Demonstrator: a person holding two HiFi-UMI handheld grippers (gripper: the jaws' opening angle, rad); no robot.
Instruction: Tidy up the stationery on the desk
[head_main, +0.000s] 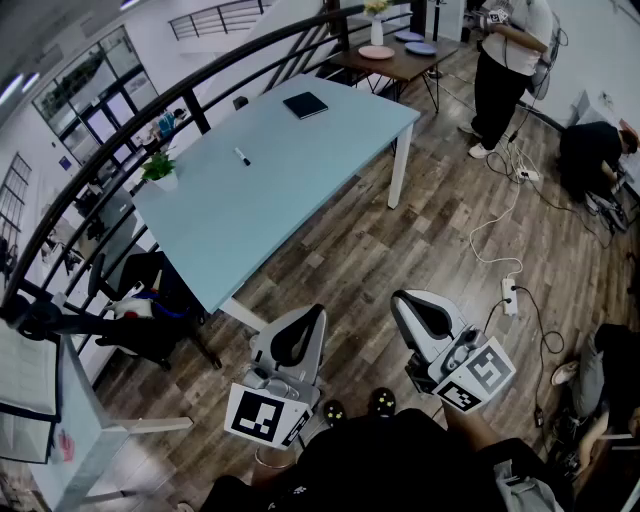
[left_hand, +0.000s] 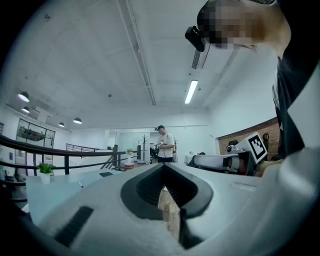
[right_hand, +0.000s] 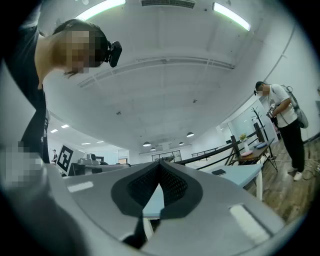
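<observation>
**Stationery.** A dark, flat rectangular notebook (head_main: 305, 104) lies near the far end of the pale blue-green rectangular desk (head_main: 330, 140). A short black-and-white pen (head_main: 242, 156) lies on the open middle of the desk, well apart from the notebook. A small green potted plant in a white pot (head_main: 160, 170) stands at the desk's left edge, on the railing side. No tray or holder for stationery can be seen on the desk.

**Grippers.** The left gripper (head_main: 305, 325) and the right gripper (head_main: 412, 308) are both held over the wooden plank floor, short of the desk's near corner. Neither is close to any item.
- Left gripper: the jaws are fully together. Its own view shows only floor through the slit between the pads, so it holds nothing.
- Right gripper: the jaws are fully together and tilted slightly upward. Its own view shows only the desk edge beyond the pads, so it holds nothing.

**Step in hand.** By judgement, this is the approach stage. No item has been picked up or shifted yet.

**Next move.**
1. Bring both grippers forward over the desk.
2. Part the jaws of one gripper.
3. Lower them across the pen's narrow body.

The notebook lies flat and thin, so it will probably need a grip on one edge.
</observation>
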